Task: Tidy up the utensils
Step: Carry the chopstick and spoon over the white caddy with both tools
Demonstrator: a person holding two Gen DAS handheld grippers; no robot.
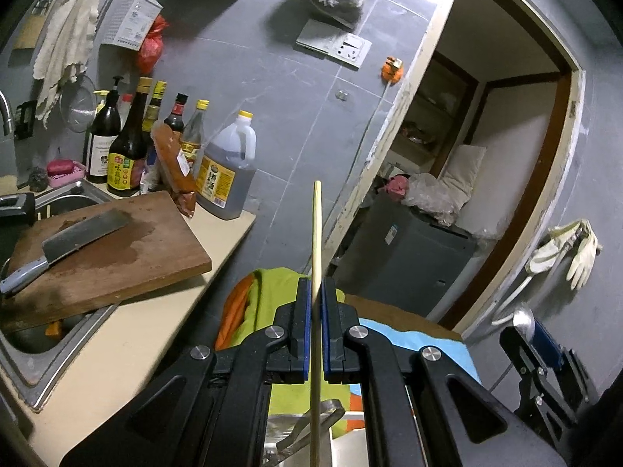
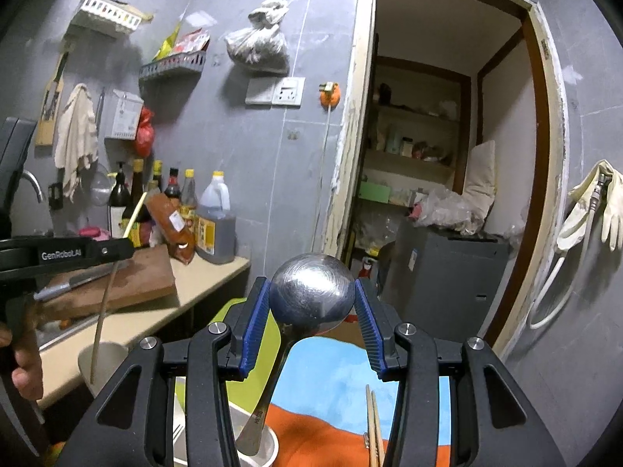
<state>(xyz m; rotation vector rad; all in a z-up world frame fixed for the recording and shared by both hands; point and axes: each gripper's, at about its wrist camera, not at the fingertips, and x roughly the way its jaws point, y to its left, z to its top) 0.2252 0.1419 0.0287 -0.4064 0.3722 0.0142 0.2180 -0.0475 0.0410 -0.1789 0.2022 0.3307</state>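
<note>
My left gripper [image 1: 316, 292] is shut on a single pale wooden chopstick [image 1: 316, 233] that stands upright between its blue pads. In the right wrist view the left gripper [image 2: 117, 251] holds that chopstick [image 2: 102, 311] over a white cup [image 2: 102, 366]. My right gripper [image 2: 311, 303] is shut on the bowl of a steel spoon [image 2: 311, 295]; the spoon's handle slopes down into a white cup [image 2: 259, 447]. The right gripper with the spoon also shows in the left wrist view [image 1: 533, 334]. Two more chopsticks [image 2: 374, 428] lie on the coloured cloth [image 2: 335, 389] below.
A wooden cutting board [image 1: 117, 249] with a cleaver [image 1: 74, 241] lies over the sink [image 1: 50, 350] on the left. Sauce bottles [image 1: 128, 148] and an oil jug [image 1: 227, 171] stand against the grey wall. A doorway [image 2: 447, 194] opens on the right. A metal tray [image 1: 296, 439] lies below.
</note>
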